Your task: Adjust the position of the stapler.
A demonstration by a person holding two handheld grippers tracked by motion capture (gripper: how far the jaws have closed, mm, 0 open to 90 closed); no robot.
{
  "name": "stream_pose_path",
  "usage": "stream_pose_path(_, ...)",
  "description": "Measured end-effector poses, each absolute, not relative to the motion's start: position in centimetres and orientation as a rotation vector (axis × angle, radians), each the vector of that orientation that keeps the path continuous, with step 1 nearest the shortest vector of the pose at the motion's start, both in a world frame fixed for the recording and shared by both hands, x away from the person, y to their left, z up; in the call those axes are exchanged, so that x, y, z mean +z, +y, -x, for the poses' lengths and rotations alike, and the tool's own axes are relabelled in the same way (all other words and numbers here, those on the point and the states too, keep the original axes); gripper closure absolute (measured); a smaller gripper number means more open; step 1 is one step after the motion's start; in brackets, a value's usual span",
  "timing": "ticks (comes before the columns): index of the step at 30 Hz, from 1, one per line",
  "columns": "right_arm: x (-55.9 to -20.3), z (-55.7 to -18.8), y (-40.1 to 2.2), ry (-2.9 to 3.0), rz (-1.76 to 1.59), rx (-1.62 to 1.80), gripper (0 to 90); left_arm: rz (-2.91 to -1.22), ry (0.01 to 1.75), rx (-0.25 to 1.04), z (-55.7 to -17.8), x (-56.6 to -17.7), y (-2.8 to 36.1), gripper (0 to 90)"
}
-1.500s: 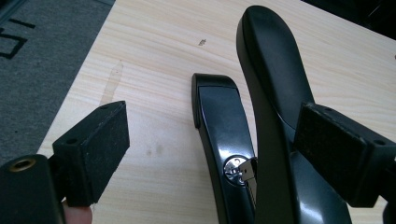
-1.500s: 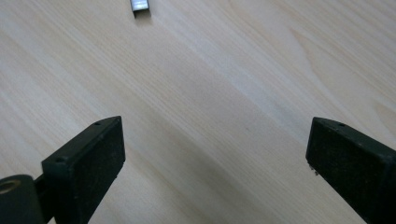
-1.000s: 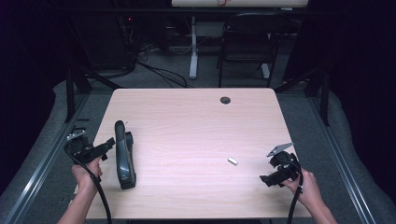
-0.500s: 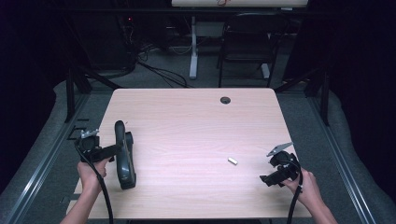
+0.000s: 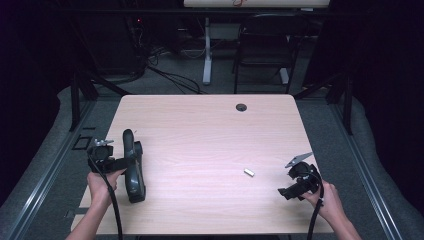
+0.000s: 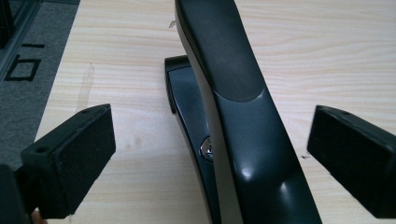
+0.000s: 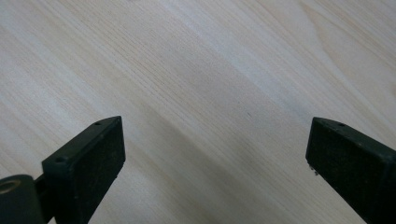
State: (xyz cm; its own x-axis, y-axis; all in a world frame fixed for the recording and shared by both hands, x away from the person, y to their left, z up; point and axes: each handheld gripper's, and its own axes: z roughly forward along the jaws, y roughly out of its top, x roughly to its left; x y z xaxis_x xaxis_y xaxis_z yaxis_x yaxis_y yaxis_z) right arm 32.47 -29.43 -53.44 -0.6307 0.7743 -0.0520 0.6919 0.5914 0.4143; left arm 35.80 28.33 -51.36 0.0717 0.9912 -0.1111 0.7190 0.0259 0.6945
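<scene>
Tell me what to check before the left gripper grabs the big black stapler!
1. Left gripper open wide enough: ok, both pads stand apart from the stapler.
2. Stapler between the pads: ok, its body runs up the middle in the left gripper view.
3. Pads touching the stapler: not ok yet, there is a gap on each side.
4. Stapler lying steady on the table: ok, it lies near the left edge.
5. Right gripper out of the way: ok, it is open over bare wood at the table's other side.
6. Small white piece clear of the stapler: ok, it lies well off, nearer the right gripper; what it is, cannot tell.
</scene>
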Motion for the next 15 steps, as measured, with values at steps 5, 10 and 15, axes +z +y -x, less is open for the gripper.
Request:
stream_pose_path(5,-53.6,-32.5,-29.4,2.597,-1.218,0.545,4.4,-1.781,1.694,0.599,-35.8,-51.4,27.8,15.5)
stream_pose_path(10,-53.7,-32.6,-29.2,2.619,-1.213,0.525,6.6,-1.828,1.662,0.588,-35.9,-51.4,27.2,29.1)
stream_pose_path(15,-53.5,-32.5,-29.2,2.61,-1.219,0.541,6.8,-1.852,1.642,0.606,-36.0,-51.6,26.7,39.7)
